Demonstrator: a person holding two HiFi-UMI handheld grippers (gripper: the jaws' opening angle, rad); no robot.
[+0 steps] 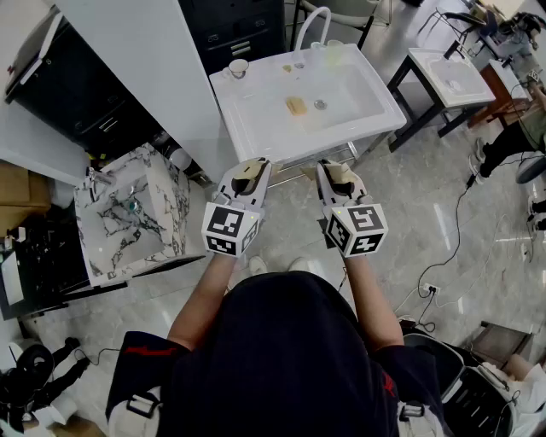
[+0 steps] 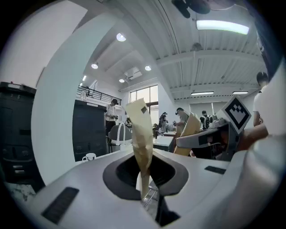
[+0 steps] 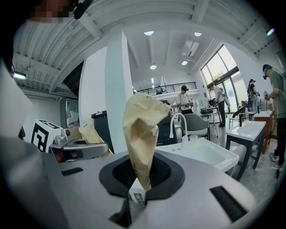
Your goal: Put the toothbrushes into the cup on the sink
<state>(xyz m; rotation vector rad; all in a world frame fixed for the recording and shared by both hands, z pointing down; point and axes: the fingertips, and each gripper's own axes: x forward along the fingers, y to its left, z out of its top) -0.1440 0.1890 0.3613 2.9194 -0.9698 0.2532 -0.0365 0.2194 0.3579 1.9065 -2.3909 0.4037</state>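
1. Nearest the head camera, a person in a dark top point(image 1: 281, 358) stood with both forearms stretched forward, a gripper in each hand.
2. The left gripper point(image 2: 137, 109), white plastic with a black-and-white marker cube at its rear, had its tan-wrapped jaws pressed together. Nothing lay between them.
3. The right gripper point(image 3: 143, 112), of the same build, likewise had its tan-wrapped jaws closed on each other and held nothing.
4. In the head view the two grippers sat side by side above the grey tiled floor point(image 1: 426, 196). Their tips were near the front edge of the white rectangular sink point(image 1: 229, 111).
5. Inside that basin lay a small tan rectangular block point(image 1: 296, 105), just beside the round metal drain point(image 1: 320, 104). A white curved tap point(image 1: 311, 21) rose from the back rim.
6. The small white cup point(image 1: 238, 67) stood on the sink's back left corner, ahead of both grippers and well apart from either pair of jaws. In the left gripper view it sat low and to the left of the closed jaws.
7. The toothbrushes could not be made out in any view. A few small items on the back rim beside the tap were too small to identify.
8. Farther off, a marble-patterned sink point(image 1: 171, 213) stood at the left and a second white sink point(image 1: 426, 64) at the right. A black cabinet point(image 1: 239, 26) stood behind.
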